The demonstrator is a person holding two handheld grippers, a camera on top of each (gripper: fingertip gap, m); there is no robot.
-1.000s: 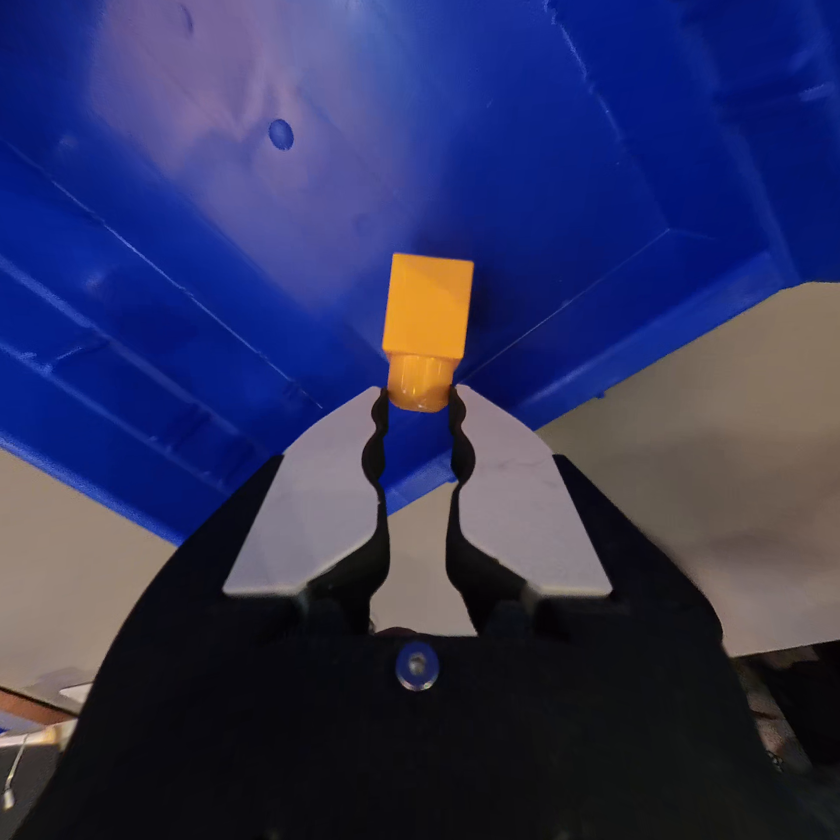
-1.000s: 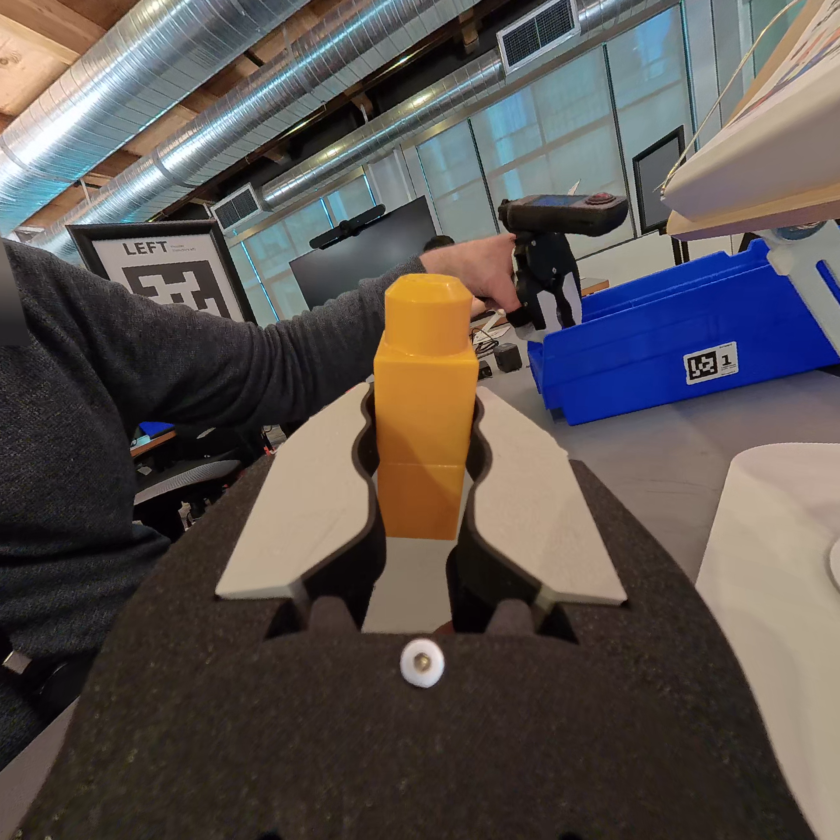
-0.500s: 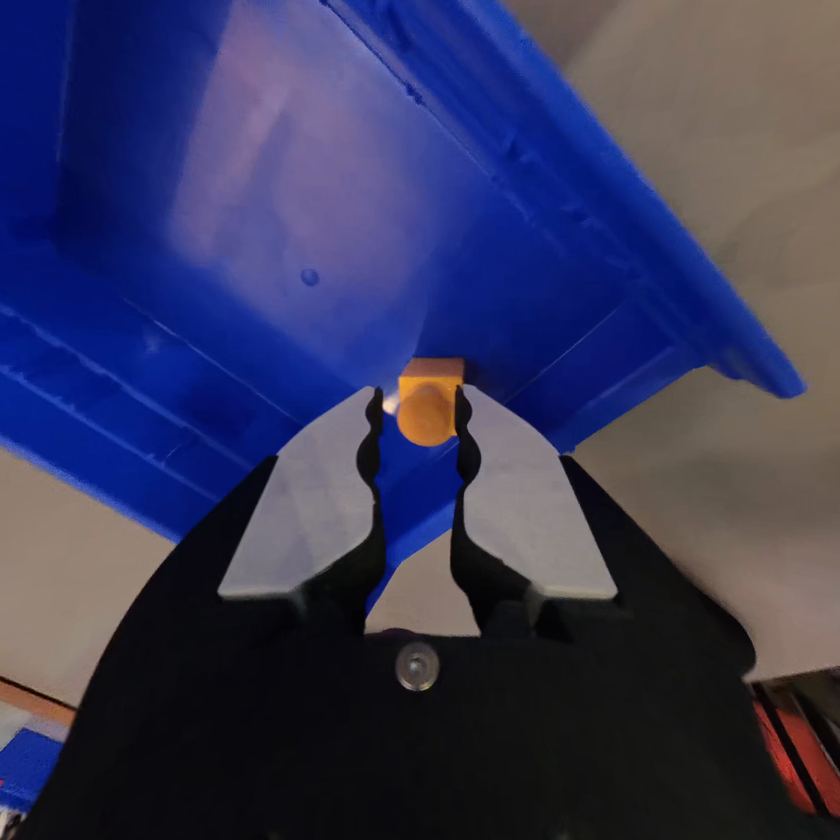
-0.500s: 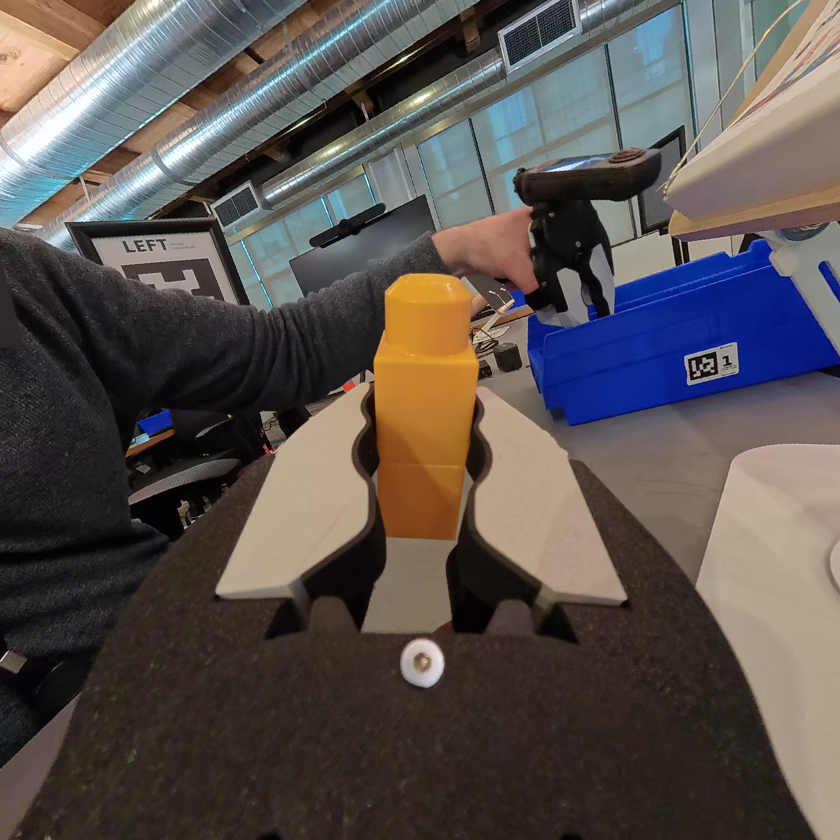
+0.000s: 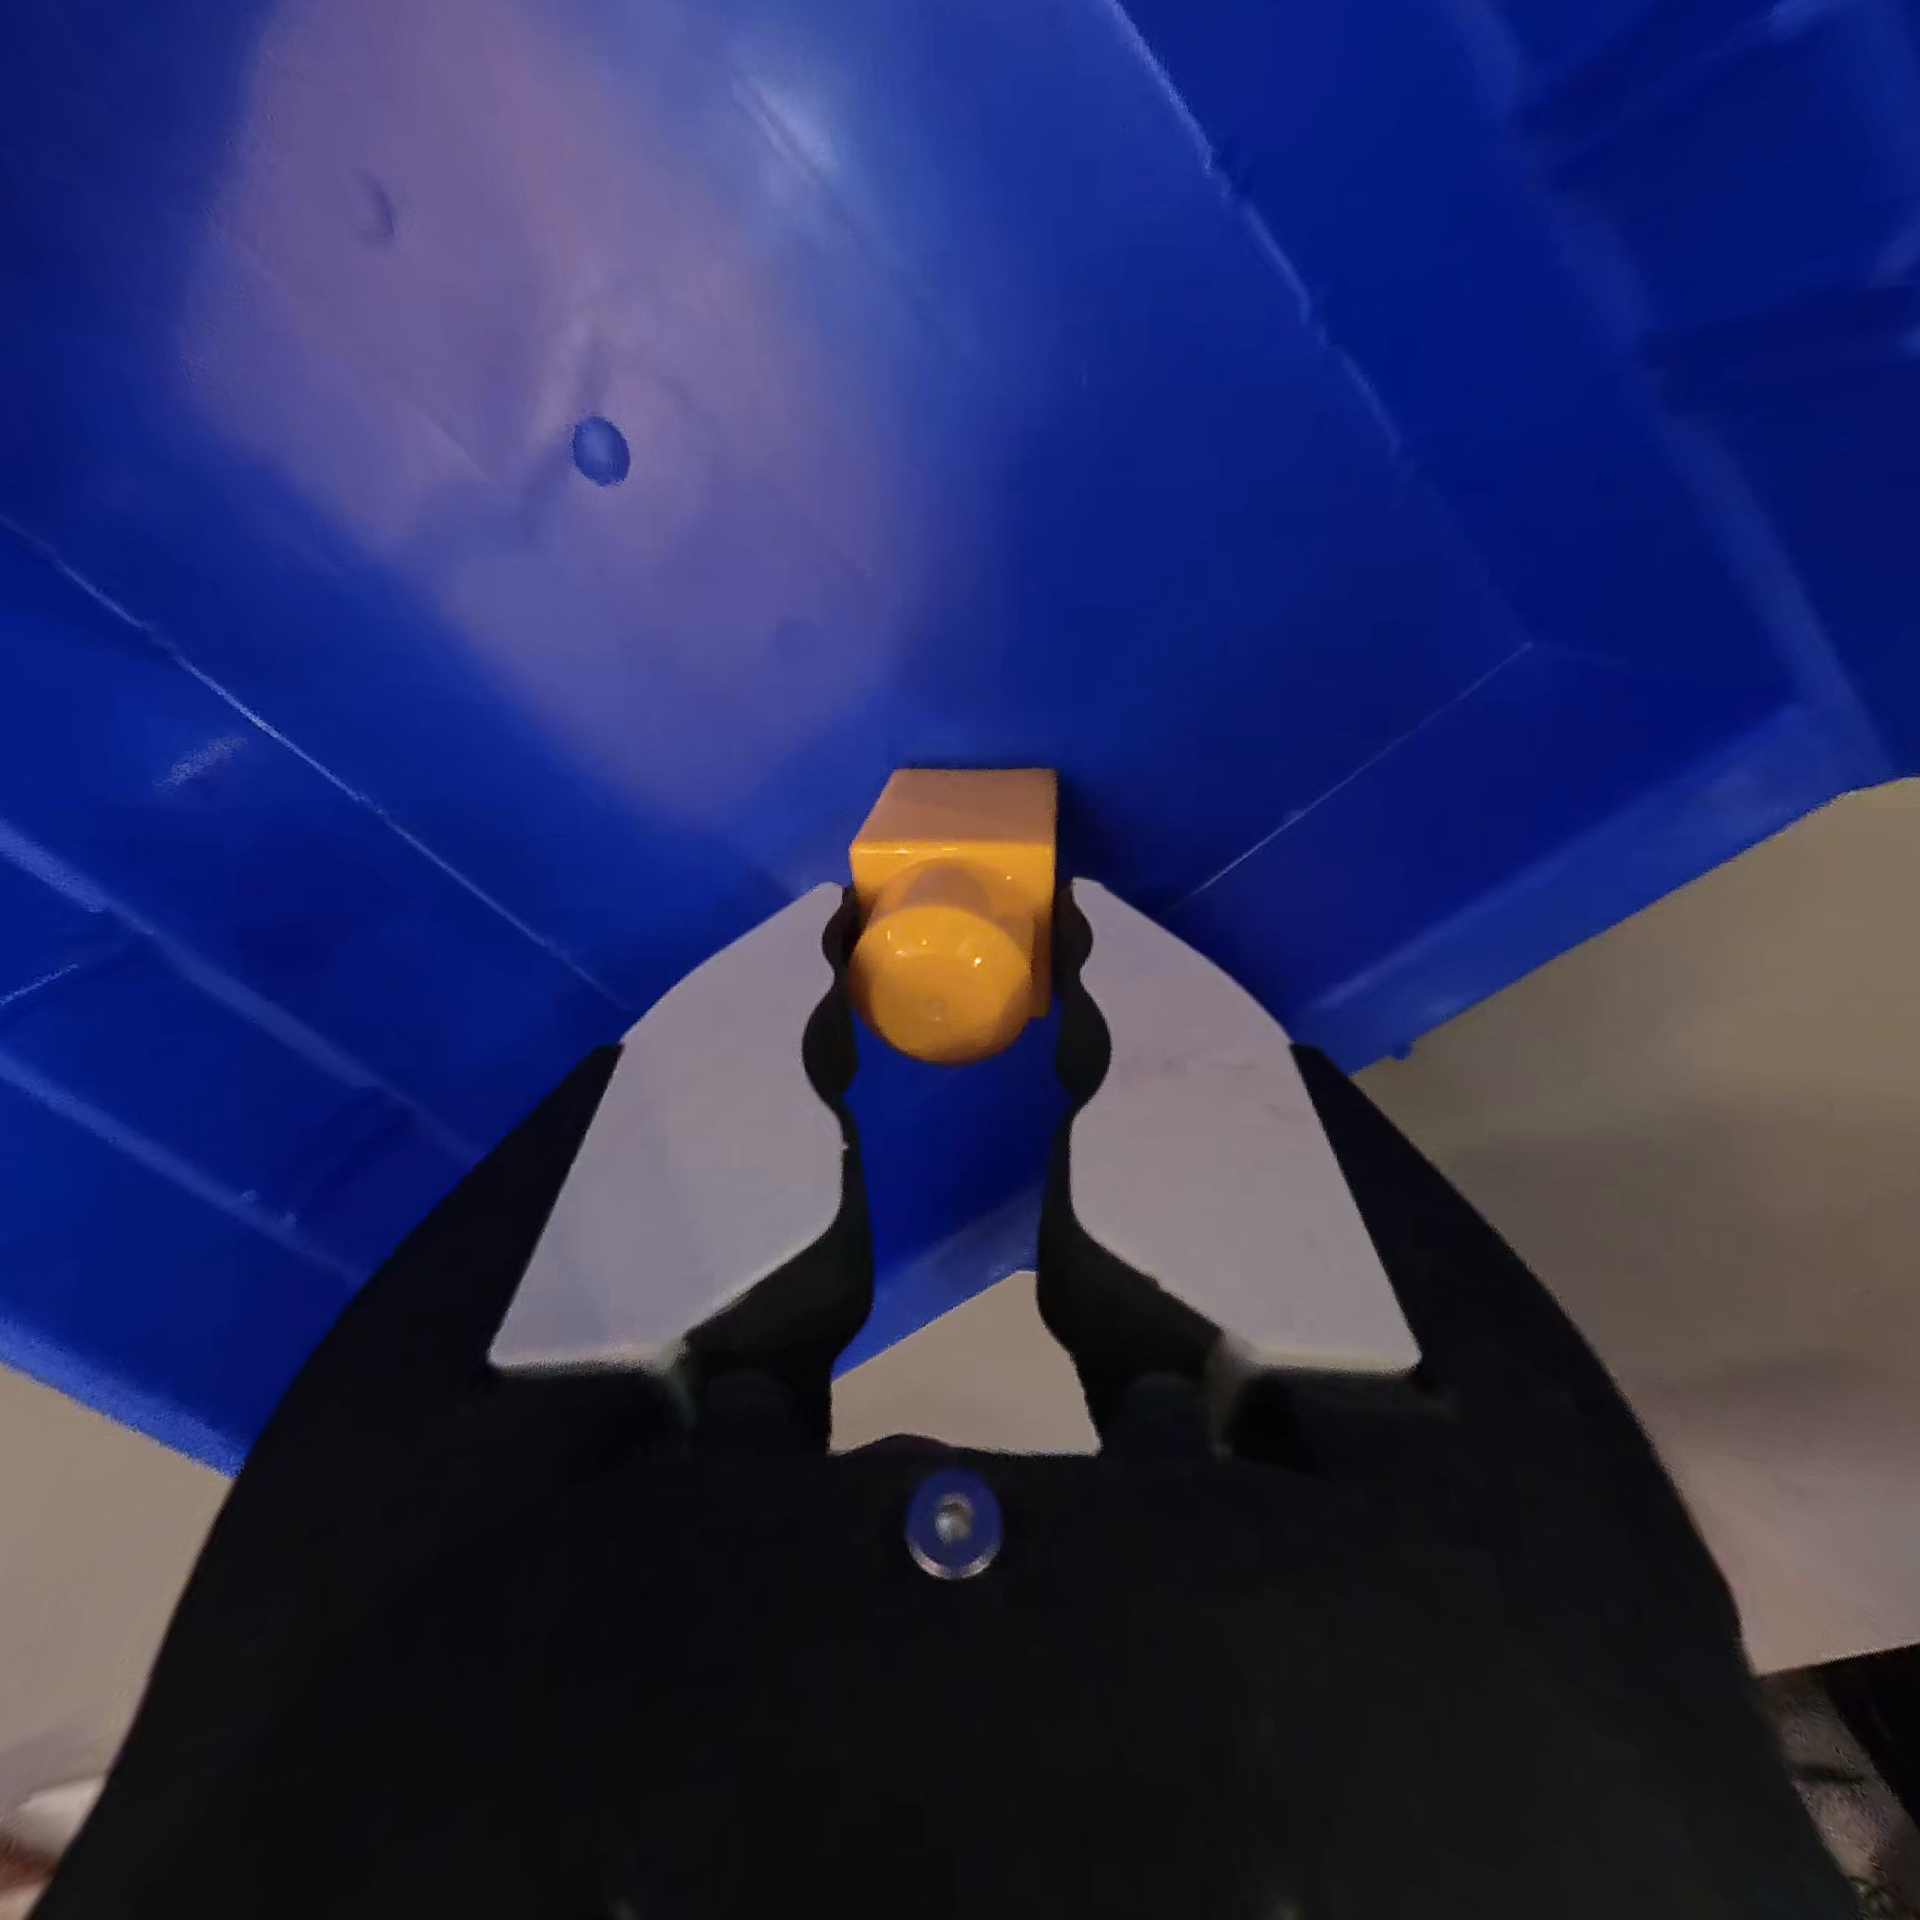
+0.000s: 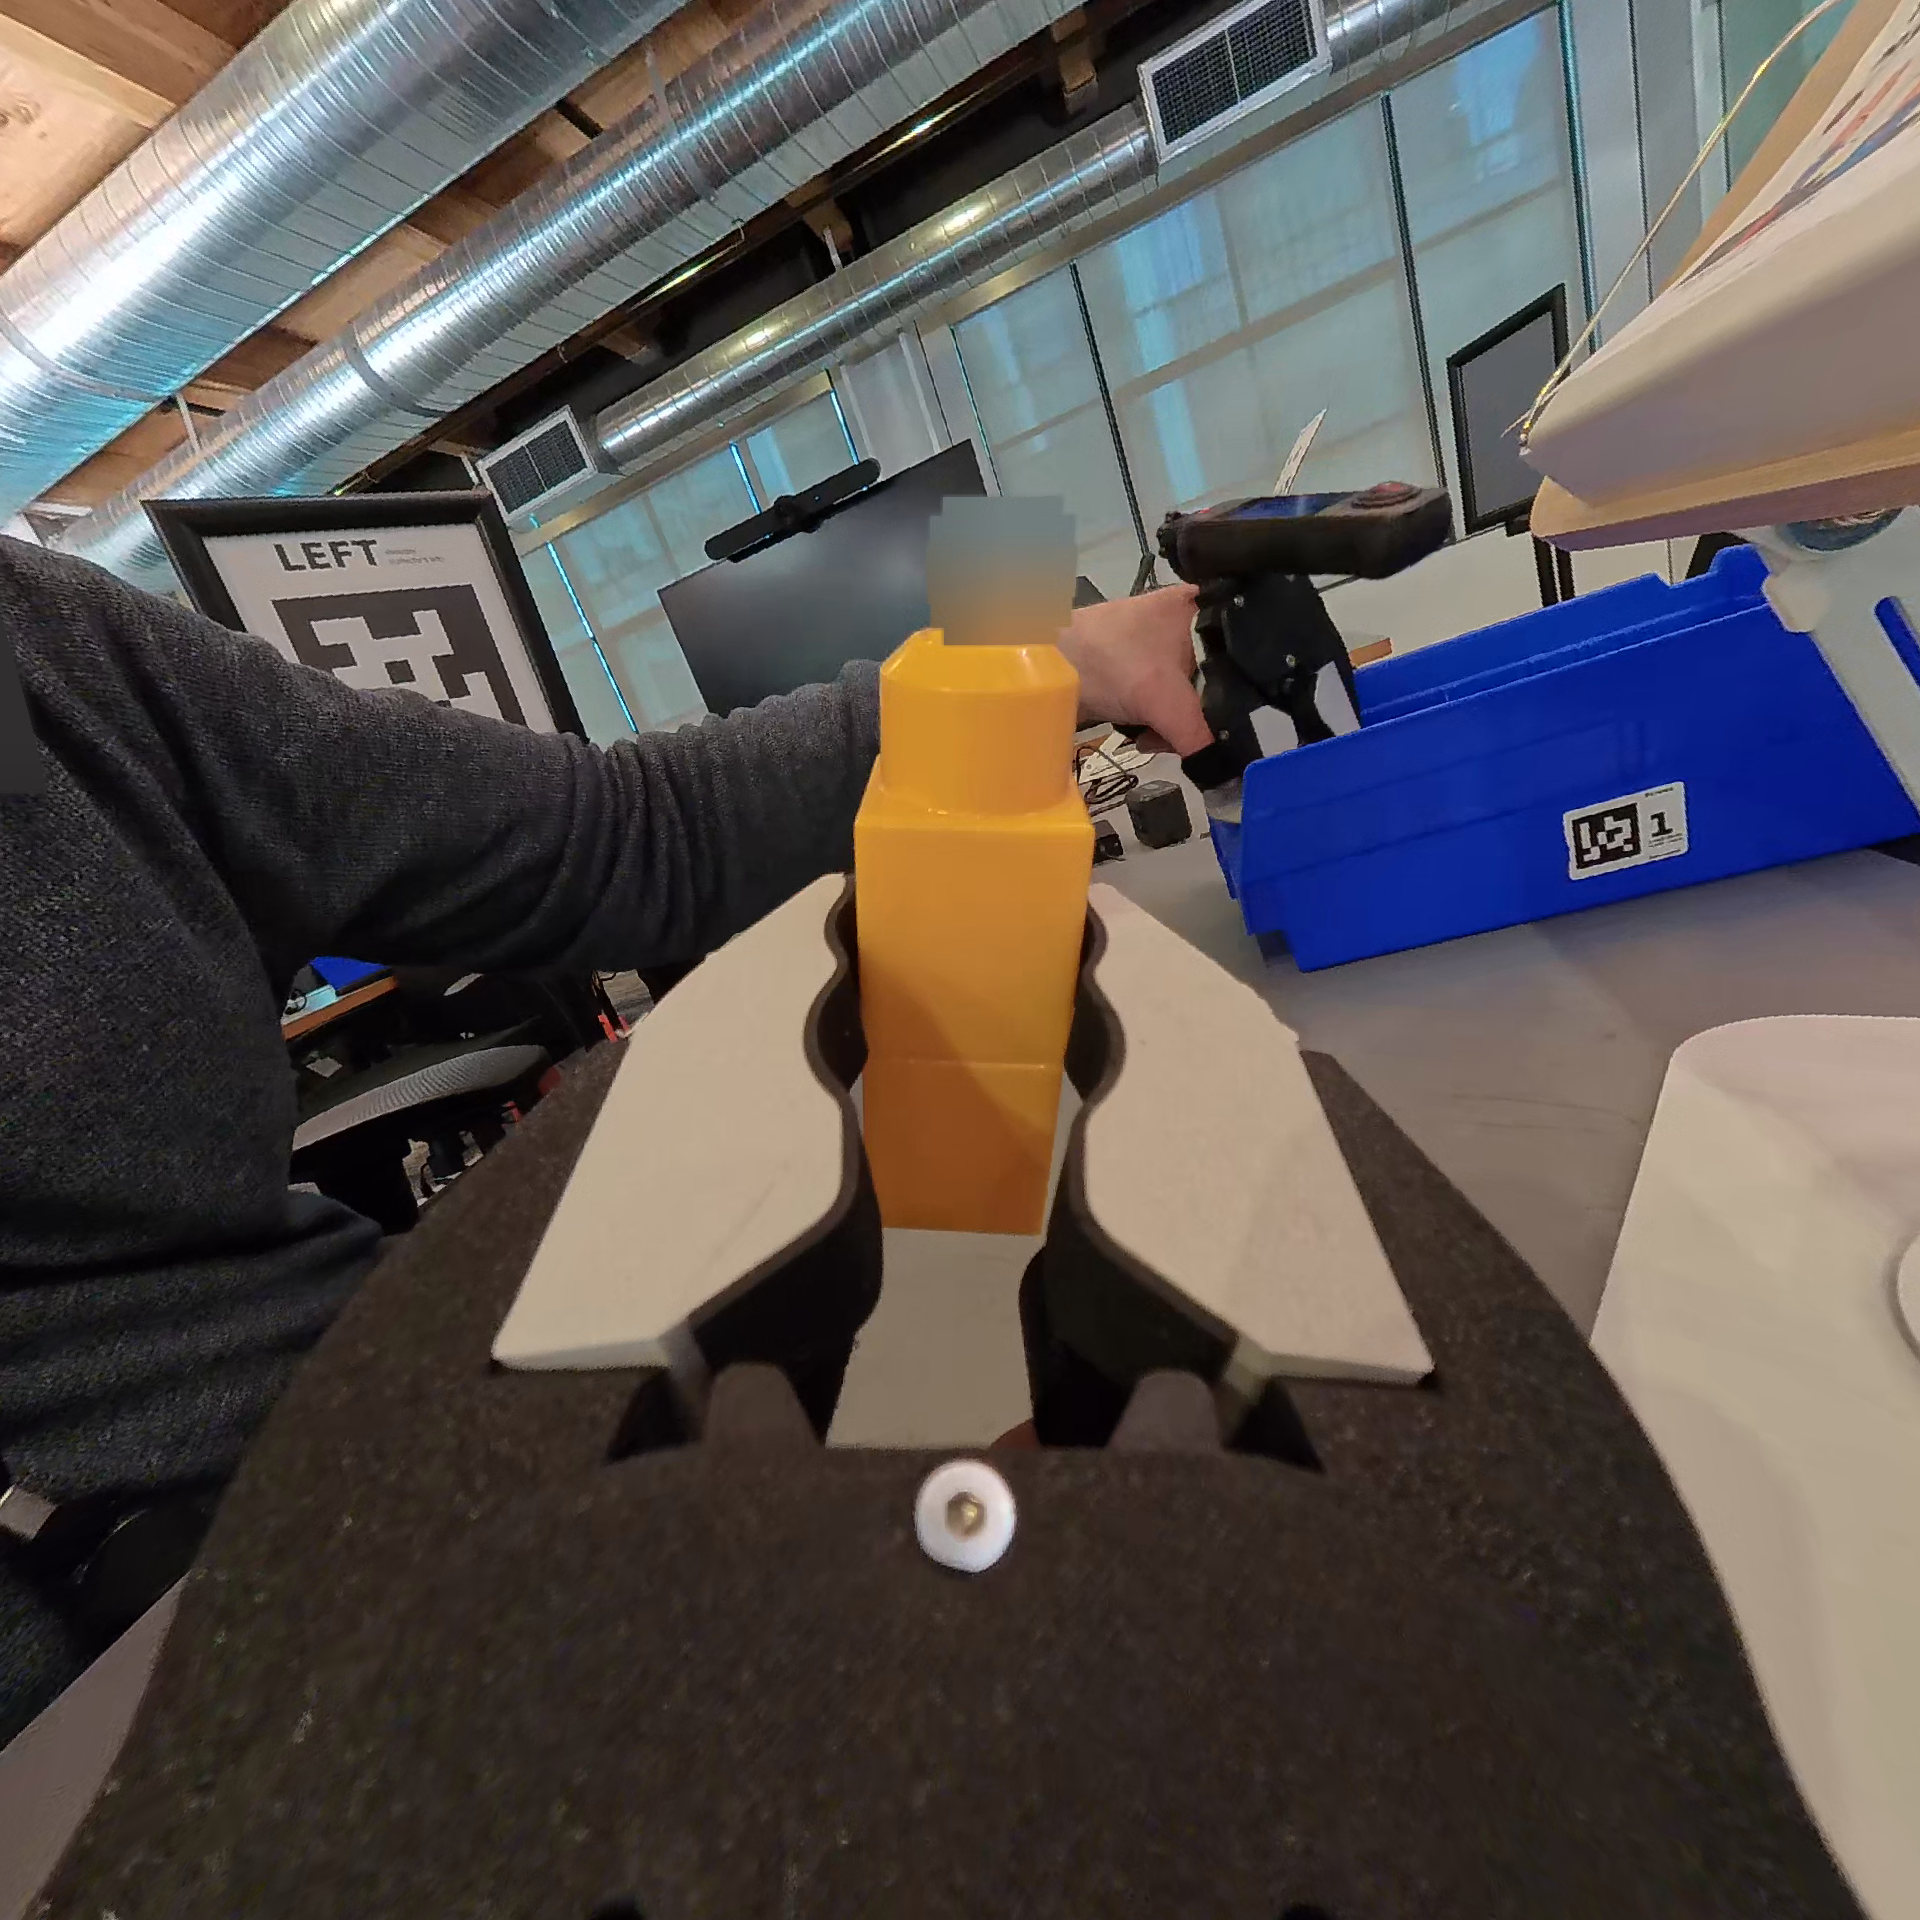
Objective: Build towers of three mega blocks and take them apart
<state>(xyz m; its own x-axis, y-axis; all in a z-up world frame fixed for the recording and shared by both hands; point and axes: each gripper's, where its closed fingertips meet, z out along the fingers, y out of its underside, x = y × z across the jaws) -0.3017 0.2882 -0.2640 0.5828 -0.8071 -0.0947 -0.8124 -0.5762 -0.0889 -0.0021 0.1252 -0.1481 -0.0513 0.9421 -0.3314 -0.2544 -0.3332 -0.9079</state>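
Observation:
In the left wrist view, a single orange block (image 5: 951, 862) sits in a corner of the blue bin (image 5: 520, 623), its stud facing me. My left gripper (image 5: 954, 906) reaches into the bin with its fingertips pressed on the block's two sides. In the right wrist view, my right gripper (image 6: 971, 899) is shut on an upright orange tower of two blocks (image 6: 971, 987), held above the grey table. The same view shows the left gripper (image 6: 1268, 686) far off, in a hand, dipping into the blue bin (image 6: 1558, 831).
A grey-sleeved arm (image 6: 416, 831) stretches across the left of the right wrist view. A framed marker board (image 6: 384, 613) stands behind it. A white surface (image 6: 1766, 1299) lies at the right, and a tilted board (image 6: 1714, 395) overhangs the bin. Grey table (image 6: 1403, 1039) lies between them. My right fingertips sit around 35 cm from my left ones.
My left gripper swung over the bin, then came down around the orange block, its jaws a little wider on the block's body. The right gripper and its tower have stayed still.

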